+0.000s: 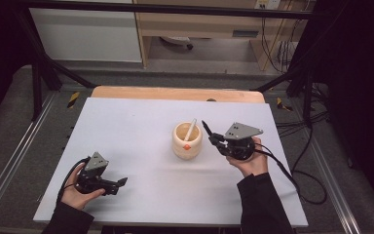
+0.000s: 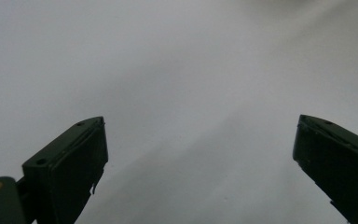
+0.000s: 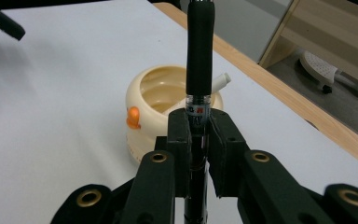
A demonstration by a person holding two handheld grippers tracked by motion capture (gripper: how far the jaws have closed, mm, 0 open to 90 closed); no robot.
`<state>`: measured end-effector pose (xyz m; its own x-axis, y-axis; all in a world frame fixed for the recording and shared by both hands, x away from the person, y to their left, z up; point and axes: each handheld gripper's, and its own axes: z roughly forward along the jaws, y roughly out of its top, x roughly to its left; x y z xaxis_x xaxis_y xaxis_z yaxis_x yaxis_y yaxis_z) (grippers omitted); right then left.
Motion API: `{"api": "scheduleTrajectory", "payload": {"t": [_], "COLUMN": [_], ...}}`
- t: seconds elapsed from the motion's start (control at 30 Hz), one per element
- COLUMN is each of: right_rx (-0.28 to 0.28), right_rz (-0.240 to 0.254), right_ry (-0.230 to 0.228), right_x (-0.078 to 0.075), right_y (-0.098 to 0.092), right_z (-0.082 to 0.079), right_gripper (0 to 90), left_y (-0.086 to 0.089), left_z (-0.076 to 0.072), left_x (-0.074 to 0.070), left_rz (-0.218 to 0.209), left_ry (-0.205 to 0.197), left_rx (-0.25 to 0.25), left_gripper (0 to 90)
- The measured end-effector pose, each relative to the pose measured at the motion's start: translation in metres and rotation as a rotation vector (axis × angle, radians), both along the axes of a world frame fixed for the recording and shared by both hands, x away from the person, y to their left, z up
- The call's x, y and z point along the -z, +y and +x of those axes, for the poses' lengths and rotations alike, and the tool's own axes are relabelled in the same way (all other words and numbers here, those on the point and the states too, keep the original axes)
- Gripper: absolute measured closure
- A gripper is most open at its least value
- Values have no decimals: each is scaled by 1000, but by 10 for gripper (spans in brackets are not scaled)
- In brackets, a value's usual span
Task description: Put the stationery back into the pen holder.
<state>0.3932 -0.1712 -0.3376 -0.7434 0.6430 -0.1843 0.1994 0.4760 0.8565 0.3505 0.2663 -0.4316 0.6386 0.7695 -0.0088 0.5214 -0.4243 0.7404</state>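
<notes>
Right tongs (image 3: 198, 140) clamp a black pen (image 3: 199, 56); cream cup (image 3: 161, 100) behind

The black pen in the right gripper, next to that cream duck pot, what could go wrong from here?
1. The right gripper pinches the black pen low on its barrel, so the long free end could swing or slip.
2. A white pen already leans in the cream pot; the black pen may knock it on entry.
3. The pot stands loose on the table, with the left gripper far from it, so a nudge might tip it.
</notes>
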Motion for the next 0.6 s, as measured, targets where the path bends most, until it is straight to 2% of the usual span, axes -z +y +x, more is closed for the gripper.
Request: {"api": "scheduleTrajectory", "payload": {"t": [0.6], "right_rx": [61], "right_rz": [154], "right_ry": [16], "right_x": [-17], "right_y": [21], "right_z": [31], "right_gripper": [799], "left_y": [6], "left_z": [2], "left_x": [5], "left_rz": [-16], "left_ry": [10], "left_rx": [-19], "left_gripper": [32]}}
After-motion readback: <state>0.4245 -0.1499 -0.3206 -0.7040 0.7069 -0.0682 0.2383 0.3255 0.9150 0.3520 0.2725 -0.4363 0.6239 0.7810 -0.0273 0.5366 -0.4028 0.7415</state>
